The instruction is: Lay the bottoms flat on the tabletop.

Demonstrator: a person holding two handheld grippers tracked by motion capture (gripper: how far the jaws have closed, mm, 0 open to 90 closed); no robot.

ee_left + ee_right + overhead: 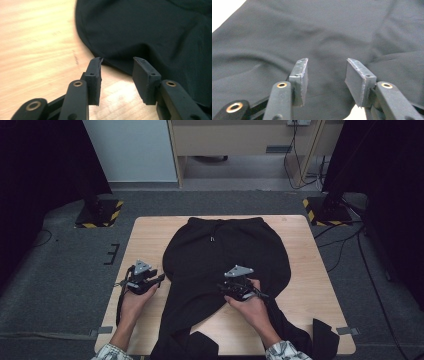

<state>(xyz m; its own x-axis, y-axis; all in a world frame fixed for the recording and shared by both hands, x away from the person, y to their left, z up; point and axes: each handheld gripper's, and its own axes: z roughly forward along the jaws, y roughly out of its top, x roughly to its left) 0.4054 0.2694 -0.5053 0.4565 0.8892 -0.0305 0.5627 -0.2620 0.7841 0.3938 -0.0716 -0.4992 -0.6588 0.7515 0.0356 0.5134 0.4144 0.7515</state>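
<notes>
Black trousers (225, 255) lie flat on the worktop (300, 245), waistband at the far side, legs trailing over the near edge. The left gripper (159, 279) sits at their left edge, jaws apart and empty. The right gripper (260, 294) hovers over the crotch, jaws likewise apart with nothing between them.

Trousers (225, 255) spread flat on the worktop (150, 235), waistband at the far edge, legs toward the person, left gripper (159, 279) just beside their left edge, right gripper (257, 293) over the crotch.
</notes>
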